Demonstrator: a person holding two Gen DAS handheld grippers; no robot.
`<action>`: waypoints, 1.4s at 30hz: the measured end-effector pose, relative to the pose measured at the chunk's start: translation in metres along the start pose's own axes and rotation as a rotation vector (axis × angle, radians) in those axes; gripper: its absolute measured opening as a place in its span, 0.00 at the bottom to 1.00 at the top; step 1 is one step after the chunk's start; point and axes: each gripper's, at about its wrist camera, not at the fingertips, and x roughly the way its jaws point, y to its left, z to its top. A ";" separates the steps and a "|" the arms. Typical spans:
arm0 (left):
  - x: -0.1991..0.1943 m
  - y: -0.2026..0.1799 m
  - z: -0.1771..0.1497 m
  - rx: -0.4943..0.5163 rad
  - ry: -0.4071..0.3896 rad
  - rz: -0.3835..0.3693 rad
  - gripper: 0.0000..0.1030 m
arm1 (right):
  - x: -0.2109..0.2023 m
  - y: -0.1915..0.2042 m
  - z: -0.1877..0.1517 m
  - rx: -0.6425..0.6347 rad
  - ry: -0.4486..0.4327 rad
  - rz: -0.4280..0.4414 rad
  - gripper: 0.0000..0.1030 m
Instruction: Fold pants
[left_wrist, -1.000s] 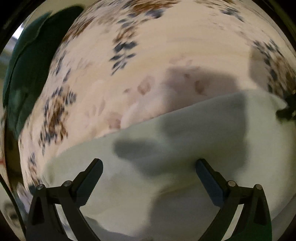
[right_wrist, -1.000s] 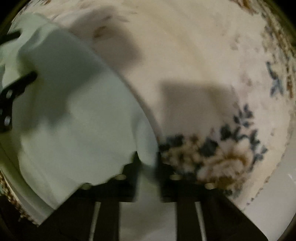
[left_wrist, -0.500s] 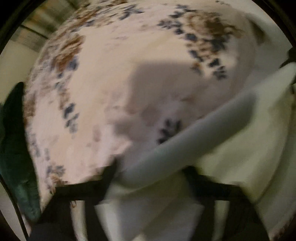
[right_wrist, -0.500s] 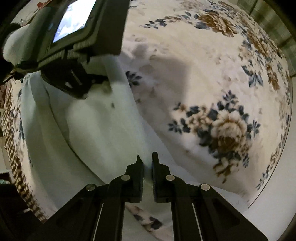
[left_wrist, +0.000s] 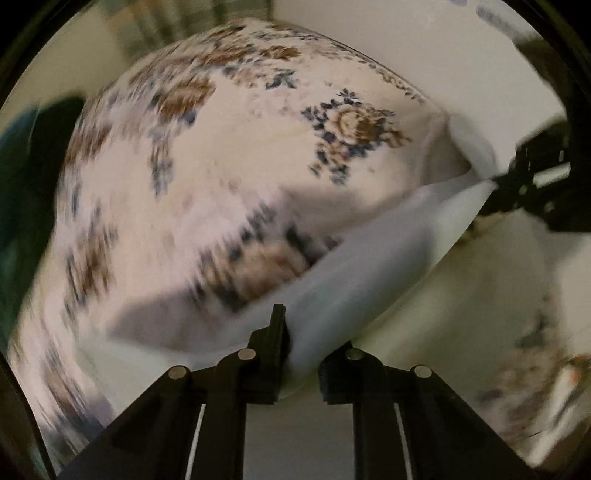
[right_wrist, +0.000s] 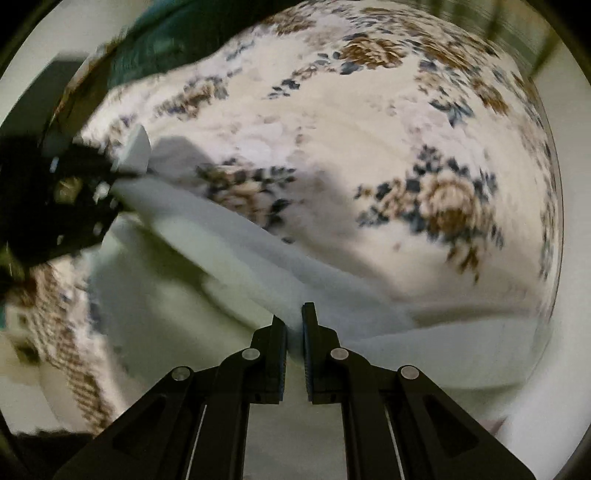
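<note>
- Left hand-held gripper (left_wrist: 295, 332) was clamped on one end of the pants (left_wrist: 369, 266); its jaws had just been closing, with the pale cloth between them.
- Right hand-held gripper (right_wrist: 294, 325) was pinched shut on the other end of the same edge; cloth ran straight out from its fingertips.
- The pants hung as a taut band between the two hand-held grippers, stretched ahead of each and off to the side toward the other, above the bed (left_wrist: 229, 177). The rest of the garment drooped below the band, nearer each camera.
- Likely reason for the two-point hold: tension along one edge keeps it straight so the fabric can be laid over in one clean fold.
- Pants: plain, pale grey-white, soft matte knit or fleece look, no visible seams or pockets. Blur hid finer detail.
- Bed cover: cream cloth with brown and navy flower print, gently rumpled, shadowed under the band.
- Dark green fabric (right_wrist: 155, 51) lay at the far edge of the bed, well apart from the pants.
</note>
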 end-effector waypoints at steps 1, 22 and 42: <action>-0.003 0.000 -0.011 -0.037 0.005 -0.011 0.12 | -0.007 0.007 -0.014 0.027 -0.009 0.020 0.08; 0.090 -0.057 -0.153 -0.403 0.203 -0.063 0.35 | 0.123 0.076 -0.190 0.339 0.218 0.014 0.39; -0.001 0.048 -0.139 -0.836 0.006 0.281 0.90 | 0.034 -0.141 -0.120 0.904 0.041 -0.318 0.91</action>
